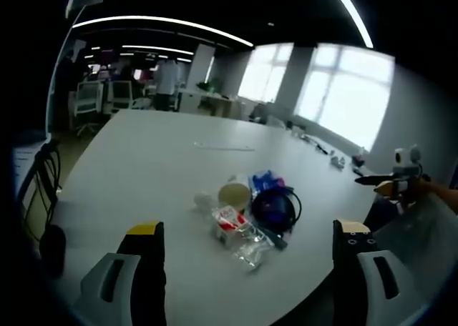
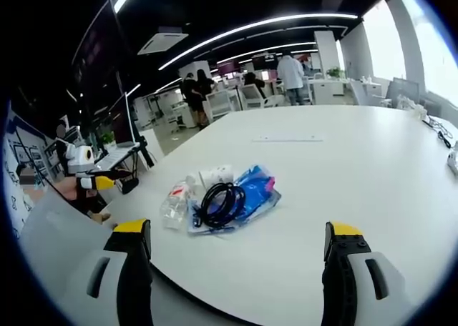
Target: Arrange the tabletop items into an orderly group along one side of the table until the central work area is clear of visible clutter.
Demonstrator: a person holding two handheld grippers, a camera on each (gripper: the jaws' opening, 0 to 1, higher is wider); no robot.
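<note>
Both hand-held grippers, left and right, hang with jaws apart, empty, short of the pile. The cable lies looped on the blue bag ahead; a careless grab likely drags neighbours across the surface.

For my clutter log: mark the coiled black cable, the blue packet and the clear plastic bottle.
coiled black cable [image 2: 222, 201], right gripper view, on the coil's loops
blue packet [image 2: 255, 186], right gripper view, on its upper right part
clear plastic bottle [image 2: 174, 206], right gripper view, on its body

Table is showing smooth matt white; clear crinkly plastic bag is glinting; black cable coil and blue wrapper are looking glossy plastic.
</note>
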